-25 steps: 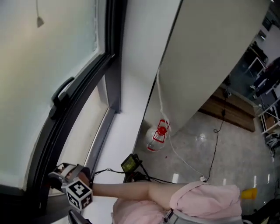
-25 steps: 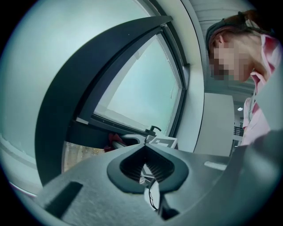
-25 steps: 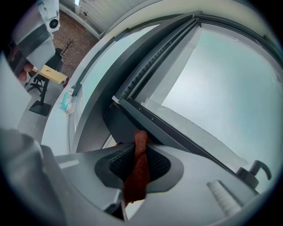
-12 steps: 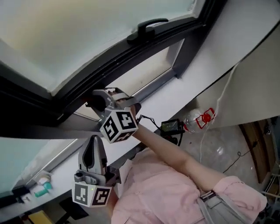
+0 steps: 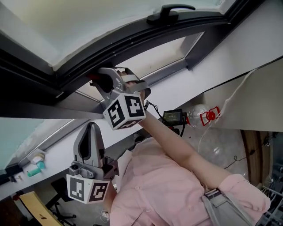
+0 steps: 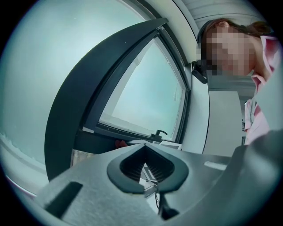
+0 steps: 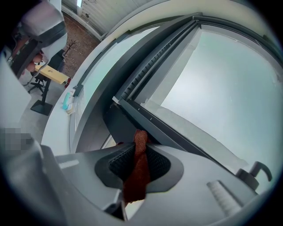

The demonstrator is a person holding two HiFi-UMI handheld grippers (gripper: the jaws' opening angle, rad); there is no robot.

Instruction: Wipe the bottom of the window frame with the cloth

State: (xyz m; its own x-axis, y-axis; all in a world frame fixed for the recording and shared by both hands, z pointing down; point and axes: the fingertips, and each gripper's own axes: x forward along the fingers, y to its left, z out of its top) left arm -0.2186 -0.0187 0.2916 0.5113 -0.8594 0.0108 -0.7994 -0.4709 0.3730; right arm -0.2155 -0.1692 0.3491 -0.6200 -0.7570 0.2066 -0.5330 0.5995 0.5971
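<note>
Right jaws: clamped on the cloth (image 7: 137,170), a reddish-brown strip pinched between the ribbed pads of the right gripper (image 7: 140,145).
Left jaws: together at the tips, with nothing between them; the left gripper (image 6: 143,150) carries no load.
Cloth: its far end pokes past the right fingertips and meets the bottom rail of the dark window frame (image 5: 132,47); the rest hangs back out of the jaws, away from the frame.
Right gripper, place: pressed up against the frame's bottom rail, its marker cube (image 5: 126,110) just below the rail in the head view.
Left gripper, place: well below the frame and apart from it, jaws pointing up toward the rail, its own cube (image 5: 88,190) farthest from the frame.
Frame: dark metal round pale, frosted-looking glass; a black handle (image 5: 170,12) sits on it, off to the right of the right gripper.
Sill (image 5: 177,86): white, running just beneath the frame along its whole length.
Below the frame, right of the arm: a small black device with a lit screen (image 5: 172,116), cables trailing from it.
Below the frame, far left: small teal items (image 5: 35,167) on the sill.
Farther out from the frame: a clear bottle with a red label (image 5: 205,117), past the sill's edge.
Person: a pink shirt (image 5: 163,185), with a bare forearm reaching up to the frame.
</note>
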